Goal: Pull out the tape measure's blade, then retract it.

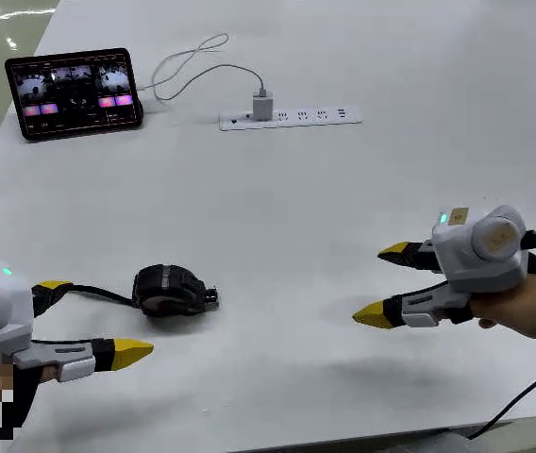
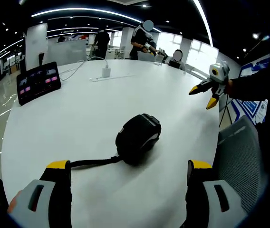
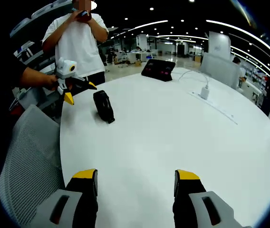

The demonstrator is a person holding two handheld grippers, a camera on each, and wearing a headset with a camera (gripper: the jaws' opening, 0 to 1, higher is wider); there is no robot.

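White bench (image 1: 296, 217): tape measure (image 1: 166, 289) by L tongs (image 1: 96, 317), R tongs (image 1: 378, 283) well apart, both wide, pointing inward

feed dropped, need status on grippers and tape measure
Left gripper open, beside tape measure. Right gripper open, well apart. Tape measure retracted, untouched. Tablet and power strip far back, not obstructing.

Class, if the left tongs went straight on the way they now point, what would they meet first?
Probably the black tape measure, lying on the table straight ahead of the open left tongs; its strap, nearer one jaw, might touch first.
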